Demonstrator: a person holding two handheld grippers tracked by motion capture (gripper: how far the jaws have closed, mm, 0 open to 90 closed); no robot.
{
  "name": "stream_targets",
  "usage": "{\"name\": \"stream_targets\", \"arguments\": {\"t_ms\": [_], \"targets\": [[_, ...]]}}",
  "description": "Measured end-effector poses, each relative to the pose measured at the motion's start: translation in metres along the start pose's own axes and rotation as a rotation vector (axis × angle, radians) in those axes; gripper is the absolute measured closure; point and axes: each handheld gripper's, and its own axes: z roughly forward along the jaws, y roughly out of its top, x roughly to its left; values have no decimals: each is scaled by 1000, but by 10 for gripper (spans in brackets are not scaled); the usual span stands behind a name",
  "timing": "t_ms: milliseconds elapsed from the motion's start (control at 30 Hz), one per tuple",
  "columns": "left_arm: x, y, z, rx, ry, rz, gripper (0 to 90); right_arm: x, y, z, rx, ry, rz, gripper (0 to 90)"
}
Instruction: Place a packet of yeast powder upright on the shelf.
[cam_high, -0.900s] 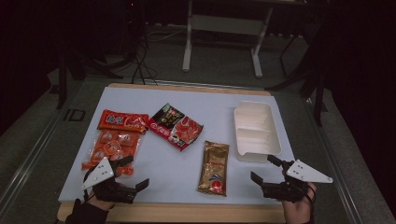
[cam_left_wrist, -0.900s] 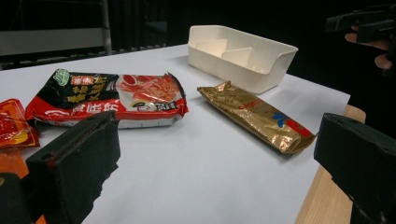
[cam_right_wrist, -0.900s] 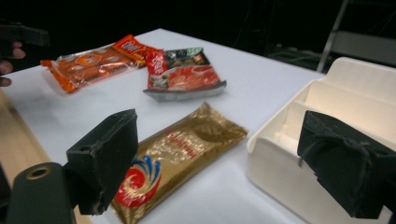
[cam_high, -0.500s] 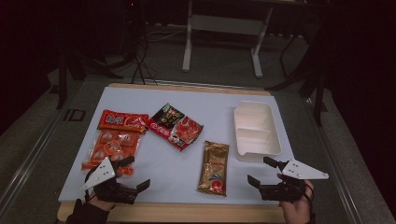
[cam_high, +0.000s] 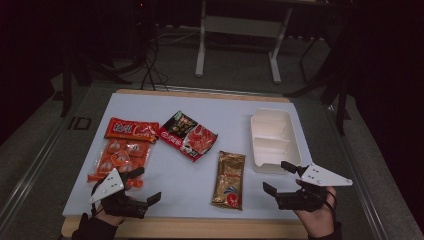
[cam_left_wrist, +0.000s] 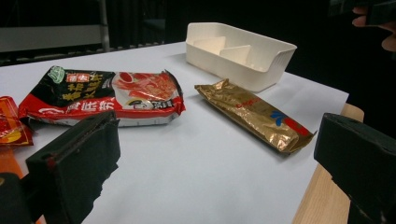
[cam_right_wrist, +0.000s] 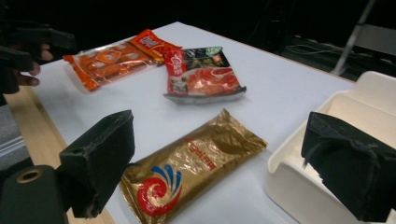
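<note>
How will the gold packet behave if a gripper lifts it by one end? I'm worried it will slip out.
The gold packet looks glossy and crinkled, so probably slippery. It lies flat and thin, likely light and floppy; held by one end it would probably sag.

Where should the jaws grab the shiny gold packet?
Probably across the middle of the gold packet, pinching its two long edges from above. It lies flat on the table, long and narrow, and the open right gripper is closest to it.

Wide-parted black jaws of the right gripper (cam_right_wrist: 219, 163) frame a flat gold foil packet (cam_right_wrist: 196, 163) lying just beside the white plastic divided tray (cam_right_wrist: 359, 107); farther from the tray lie a red-and-black snack bag (cam_right_wrist: 203, 74) and an orange clear-windowed packet (cam_right_wrist: 112, 58).
</note>
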Motion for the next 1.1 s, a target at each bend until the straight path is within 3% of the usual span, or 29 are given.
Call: {"name": "stream_targets", "arguments": {"t_ms": [333,533,667,700,1100], "targets": [[0,0,1,-1,-2,-6,7,-5,17,9,4,-18,15,103],[1,0,1,1,-3,-8,7,-6,31,20,16,-38,-23,134],[1,0,2,1,-4,-10,7,-8,39,29,29,-45,-23,143],[1,0,2,0,-5,-11,7,-9,42,35,51,-28,-11,140],[1,0,2,2,-9,-8,7,-17,48,70,93,-46,3,145]]}}
